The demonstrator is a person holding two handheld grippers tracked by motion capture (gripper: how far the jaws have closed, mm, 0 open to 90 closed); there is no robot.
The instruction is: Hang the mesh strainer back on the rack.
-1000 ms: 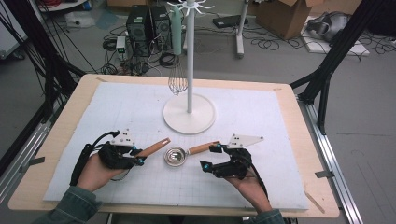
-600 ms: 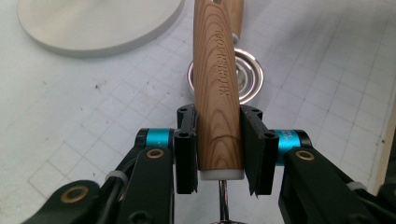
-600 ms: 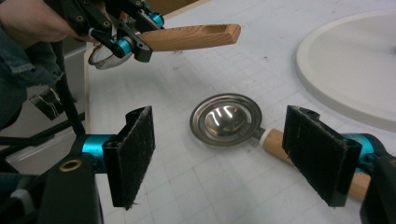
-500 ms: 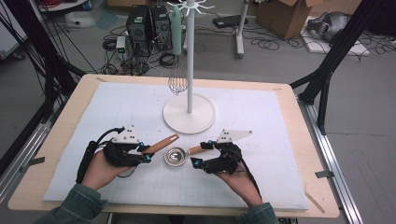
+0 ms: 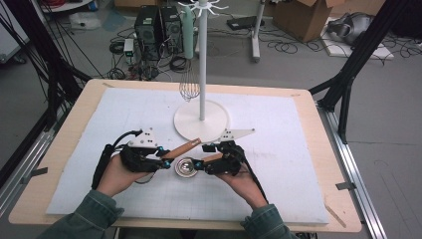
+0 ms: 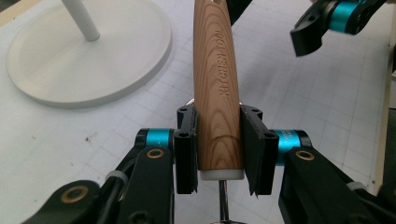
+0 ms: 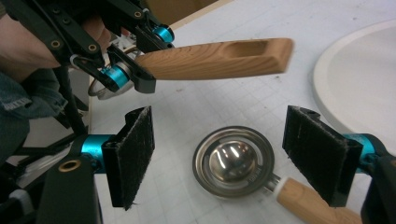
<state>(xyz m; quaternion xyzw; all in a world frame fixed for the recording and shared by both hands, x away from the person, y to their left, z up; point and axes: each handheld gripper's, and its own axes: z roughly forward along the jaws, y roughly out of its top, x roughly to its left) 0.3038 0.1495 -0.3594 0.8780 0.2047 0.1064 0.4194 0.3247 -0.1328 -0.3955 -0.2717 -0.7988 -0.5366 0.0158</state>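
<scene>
Near edge, left: note the left gripper (image 6: 218,140) clamped on the held handle (image 6: 218,93), pads pressed against both wooden flanks just above the white collar. Carried clear of the white mat (image 5: 278,174), free end pointing away towards the stand base (image 5: 214,122). Cannot tell the type of head on this utensil; hidden under the hand.

Near edge, right: note the right gripper (image 7: 224,140) with jaws spread, pads well apart and touching nothing. Positioned low over the small ladle (image 7: 233,161), whose steel bowl lies face up on the mat between the pads, with the ladle handle (image 7: 306,200) running out to the right beside the right pad.

Middle of the table (image 5: 74,129): stand base resting on the mat, just beyond both grippers, with the pole (image 5: 202,59) upright.

Far: whisk (image 5: 189,89) hanging beside the pole; hook crown (image 5: 203,6) at the top, other hooks apparently free.

Progress, as a judgement: probably hanging utensils on the stand. One item hung, one gripped and lifted, one not yet gripped. Remaining: close on the ladle, raise both utensils, hook each.
</scene>
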